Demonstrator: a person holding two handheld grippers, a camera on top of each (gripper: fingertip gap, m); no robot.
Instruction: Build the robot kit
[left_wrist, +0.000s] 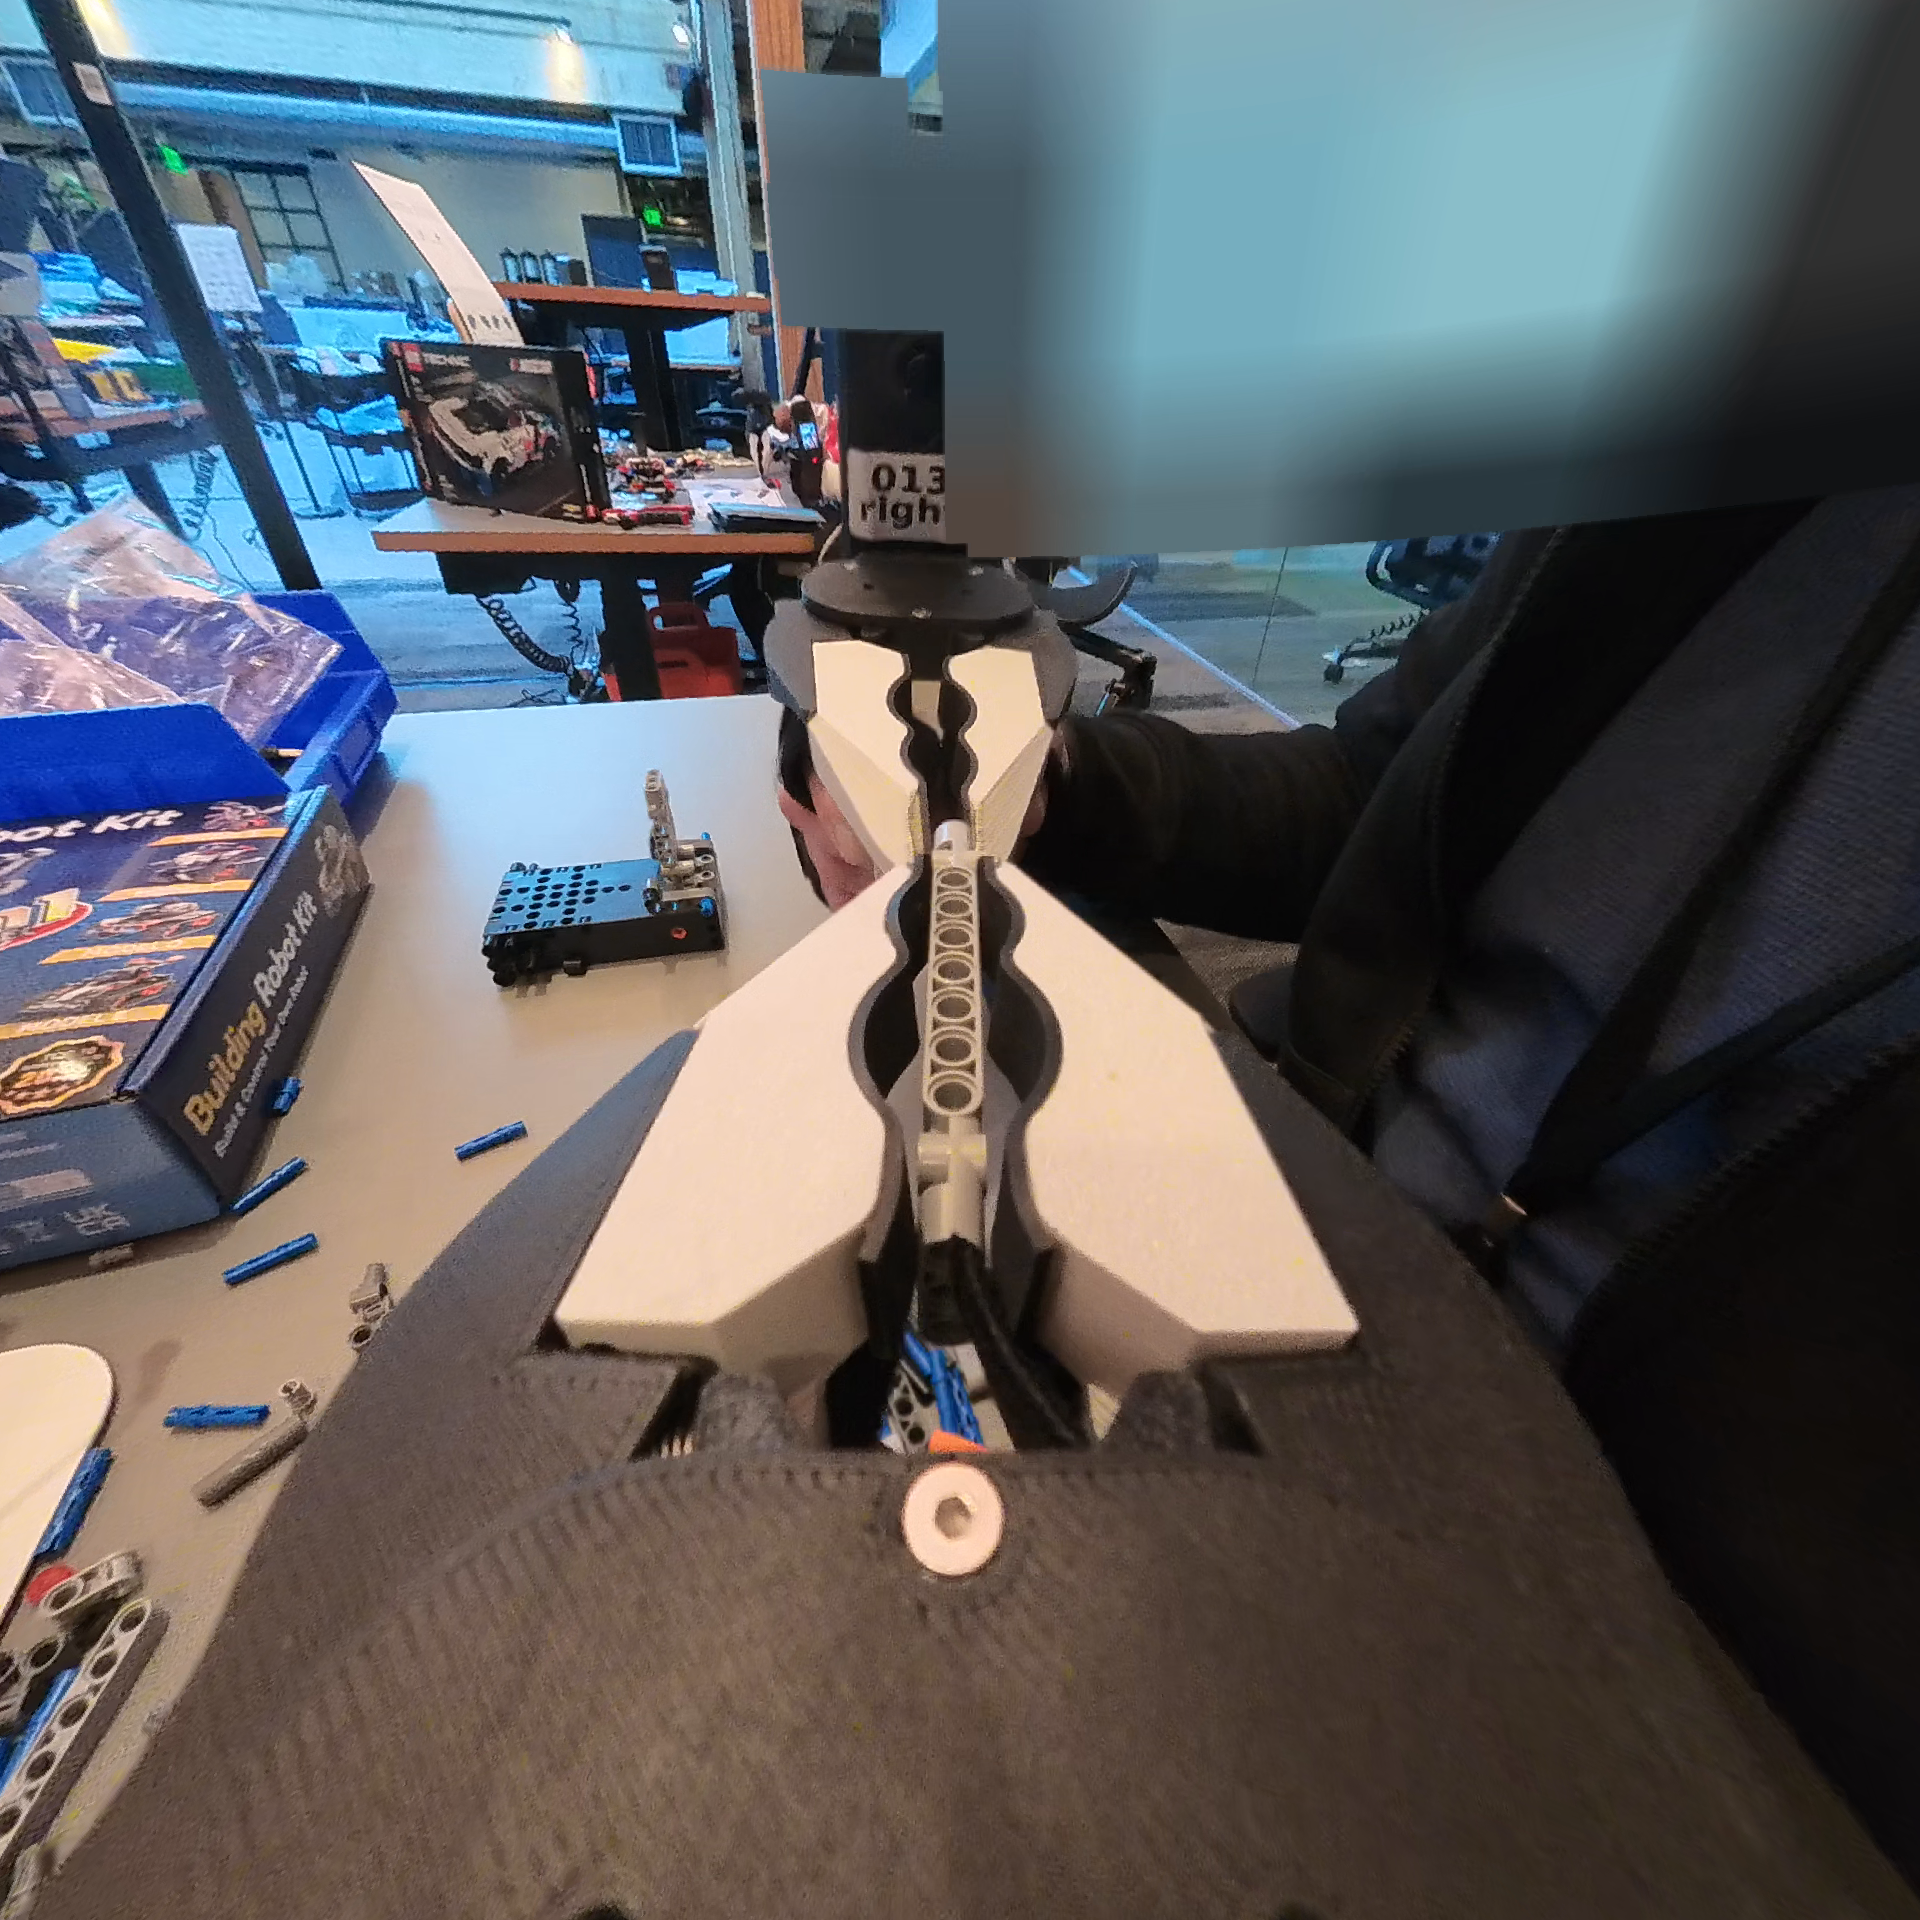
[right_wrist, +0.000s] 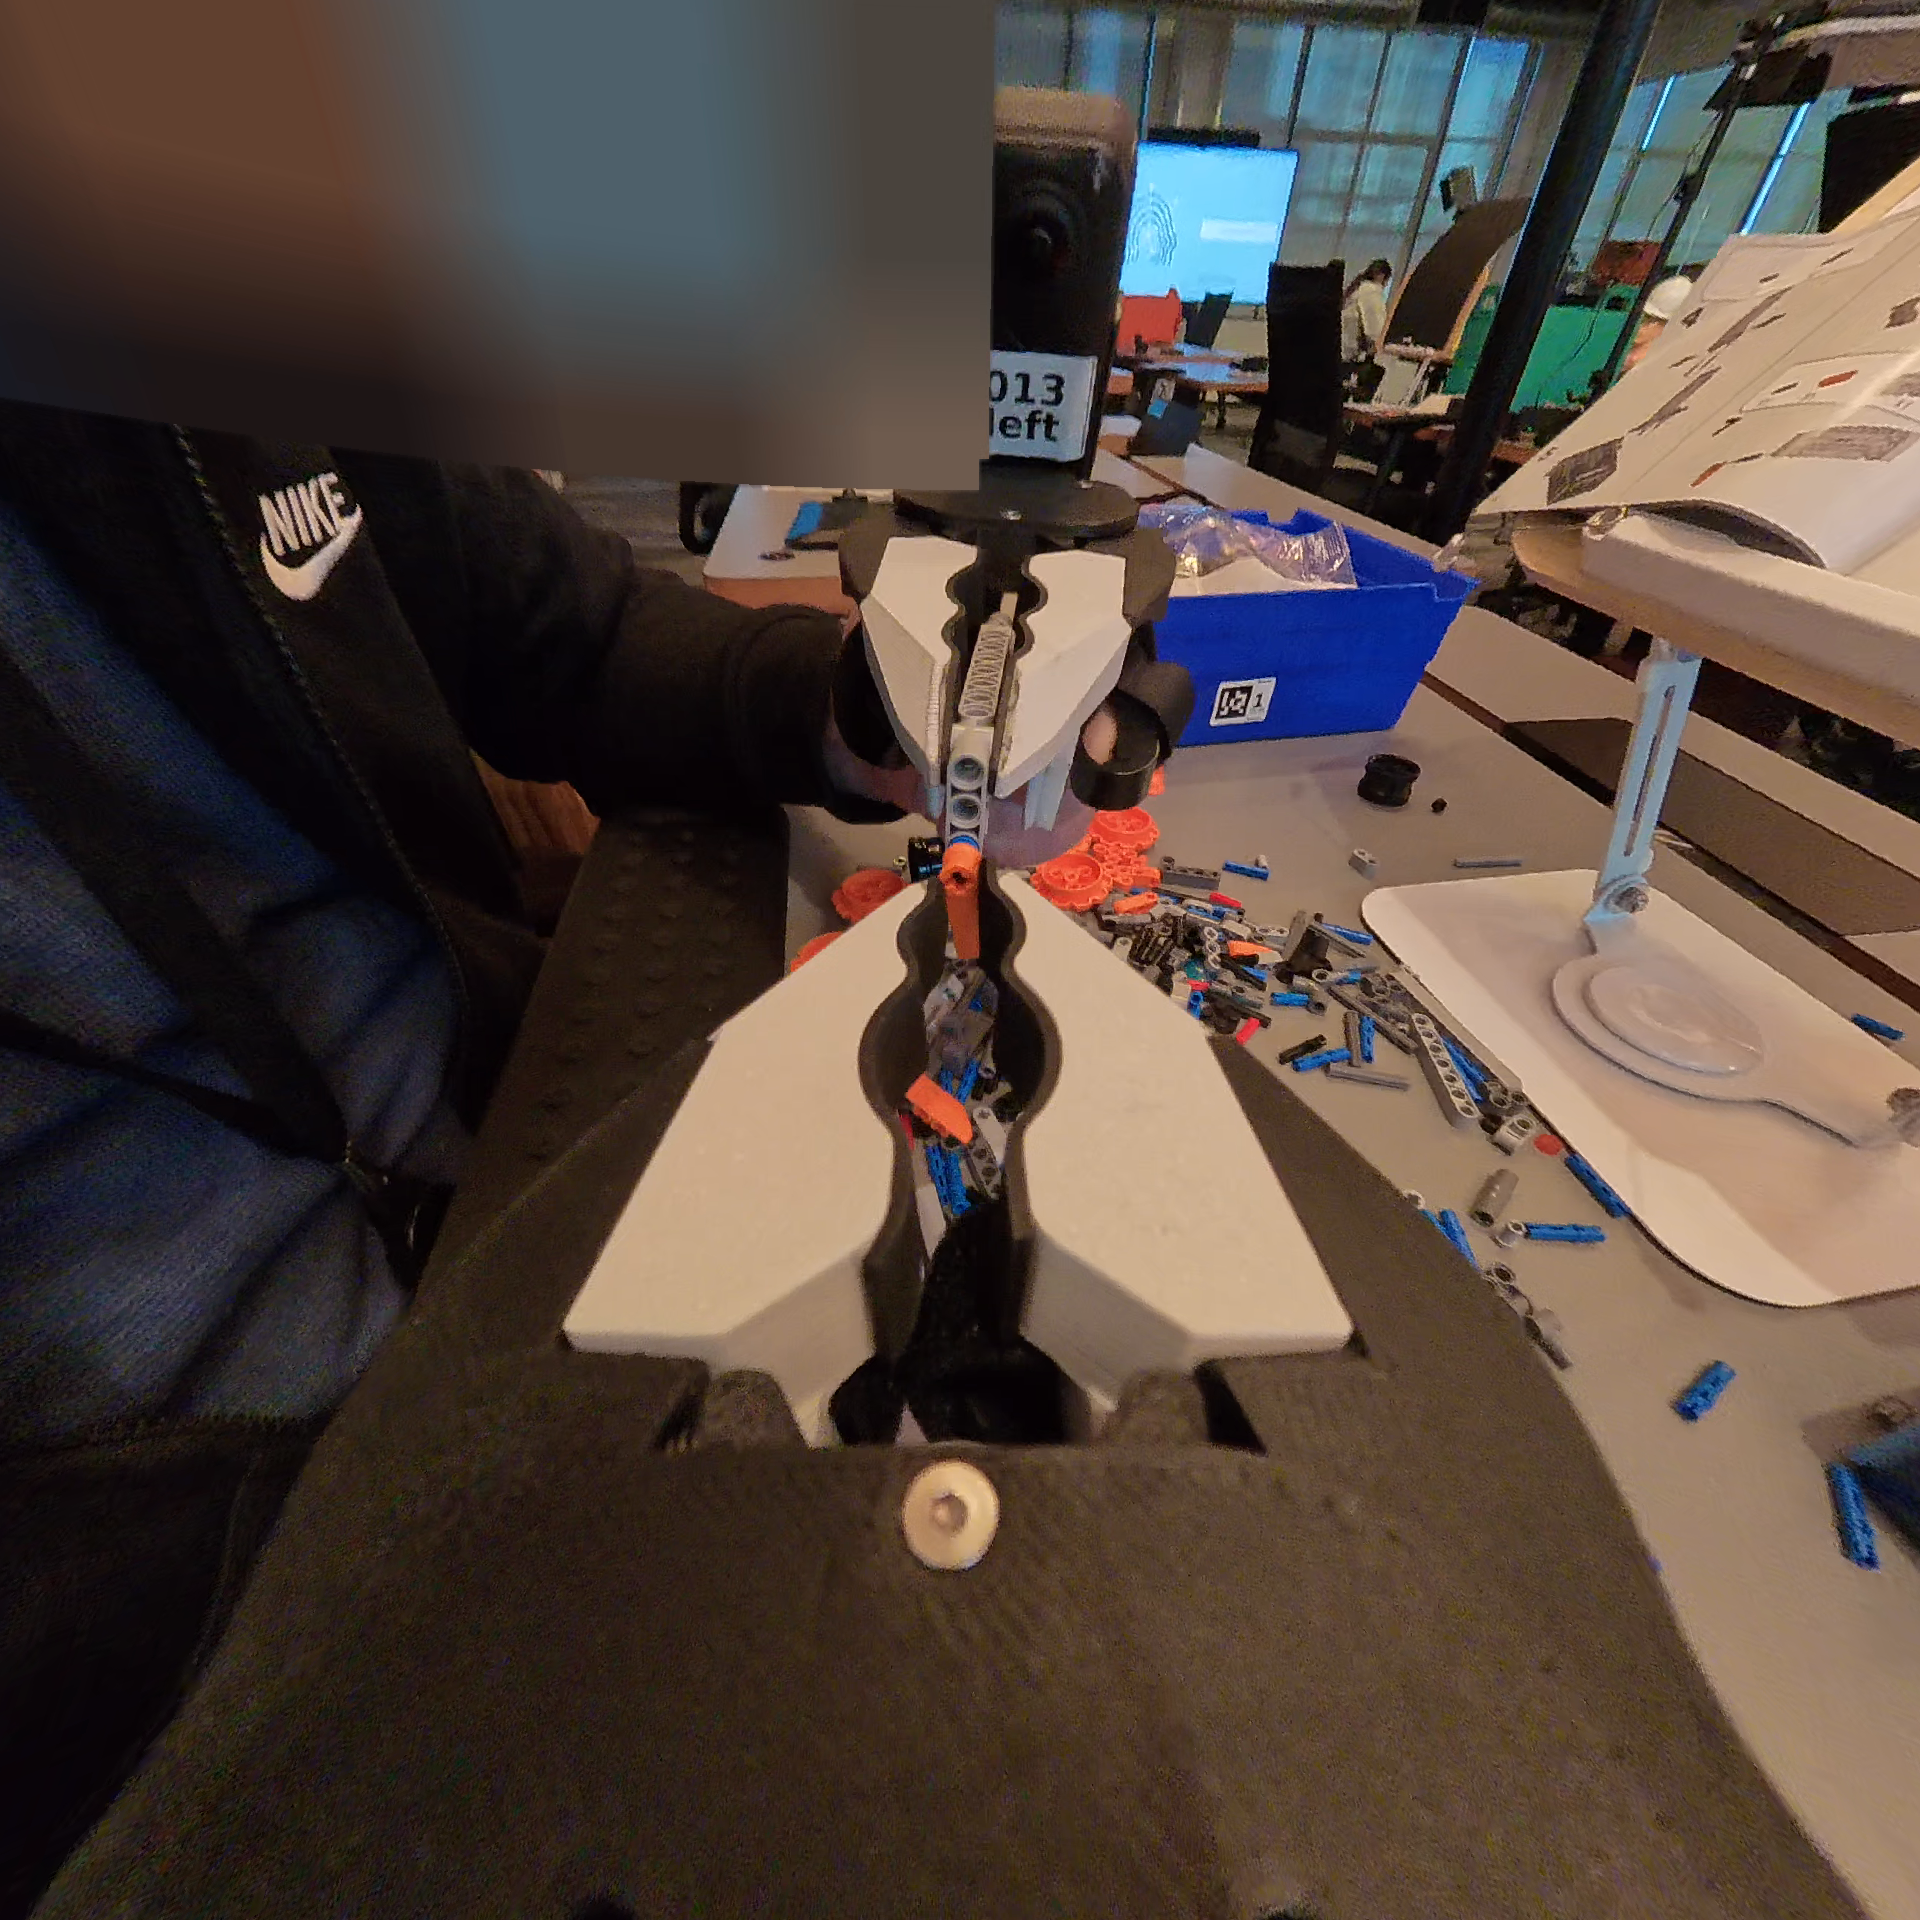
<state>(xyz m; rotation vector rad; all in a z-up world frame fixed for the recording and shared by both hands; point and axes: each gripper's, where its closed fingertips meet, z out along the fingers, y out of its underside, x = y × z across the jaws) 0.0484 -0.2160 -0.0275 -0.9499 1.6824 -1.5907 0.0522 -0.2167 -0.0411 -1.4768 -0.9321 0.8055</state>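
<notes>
While your left gripper (left_wrist: 951, 862) is pinching the grey beam (left_wrist: 951, 997) along its length, your right gripper (right_wrist: 961, 883) is squeezing the orange peg (right_wrist: 961, 904) at the beam's end above the table (right_wrist: 1714, 1455), and both look light, hard and slippery, so grip their flat sides.

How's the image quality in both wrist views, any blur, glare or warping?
Left wrist view: strong wide-angle warping, bright cool window light behind, pale grey holed beam sharp in the left gripper. Right wrist view: dimmer and warmer, orange connector piece sharp at the right gripper, near black housing soft.
</notes>
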